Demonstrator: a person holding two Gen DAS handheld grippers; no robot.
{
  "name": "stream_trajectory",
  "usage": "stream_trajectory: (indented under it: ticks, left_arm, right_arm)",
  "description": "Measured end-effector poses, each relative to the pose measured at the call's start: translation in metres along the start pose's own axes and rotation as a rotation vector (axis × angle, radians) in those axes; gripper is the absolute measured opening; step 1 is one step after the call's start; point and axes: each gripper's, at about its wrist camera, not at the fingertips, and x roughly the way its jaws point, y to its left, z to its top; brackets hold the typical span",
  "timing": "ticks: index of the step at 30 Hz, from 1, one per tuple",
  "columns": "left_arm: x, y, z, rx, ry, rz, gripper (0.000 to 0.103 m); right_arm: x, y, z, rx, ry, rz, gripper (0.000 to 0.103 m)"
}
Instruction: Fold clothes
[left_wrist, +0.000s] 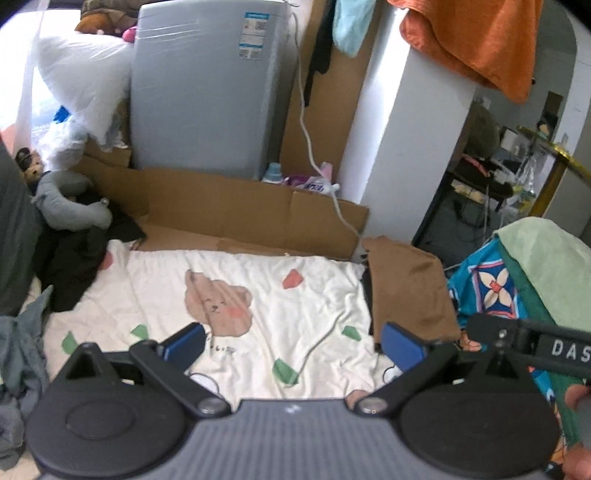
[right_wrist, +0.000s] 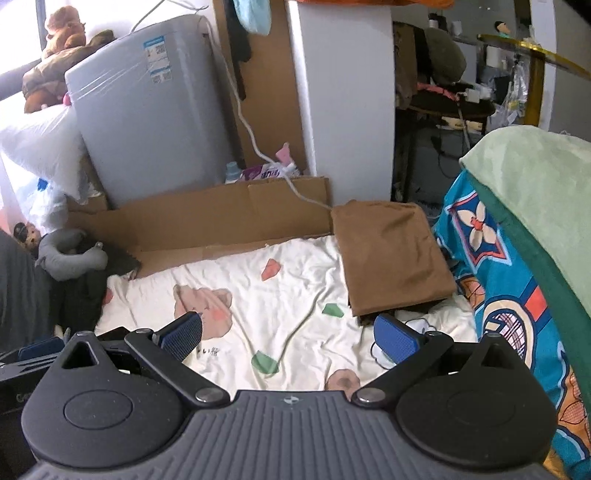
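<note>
Both pairs of tongs hung empty over the bed, jaws spread wide with nothing between the blue pads. The left tongs (left_wrist: 293, 345) hovered above the cream bear-print sheet (left_wrist: 258, 295); the right tongs (right_wrist: 288, 332) did the same, with the body of the other tool just showing at their lower left edge.

Taking the folded brown garment (right_wrist: 391, 254) as the landmark: it lay flat on the sheet, ahead of both tongs and off to their right, its long axis running away from them toward the flattened cardboard (right_wrist: 207, 218) at the head of the bed. A darker layer peeped out under its near edge; what that was I could not tell. The right tongs looked nearer to it, their right-hand pad almost at its near corner, so that hand seemed the better placed to deal with it.

To the left of the brown garment a white cable (right_wrist: 303, 314) trailed across the sheet. Far to its left, past the printed bear, a heap of dark clothes (left_wrist: 74, 266) sat against a grey plush toy (left_wrist: 70, 203). That unfolded heap lay on the left tongs' side, and I judged the next piece would come from there. To the garment's right hung a blue patterned blanket (right_wrist: 491, 266).
</note>
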Motion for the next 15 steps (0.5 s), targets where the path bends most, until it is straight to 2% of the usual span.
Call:
stream_trajectory:
  ticks: [5,11,15]
  left_arm:
    - [-0.012,0.009,-0.009,-0.029,-0.024,0.042,0.103]
    - [-0.012,0.011,-0.016,-0.049,-0.018,0.088,0.103]
    - [-0.015,0.016,-0.019,-0.073,-0.032,0.138,0.103]
  right_arm:
    - [0.004,0.006,-0.004,-0.043,0.012,0.007,0.102]
    - [0.017,0.012,-0.011,-0.031,0.074,0.038,0.102]
    - [0.015,0.018,-0.013,-0.050,0.040,0.030,0.102]
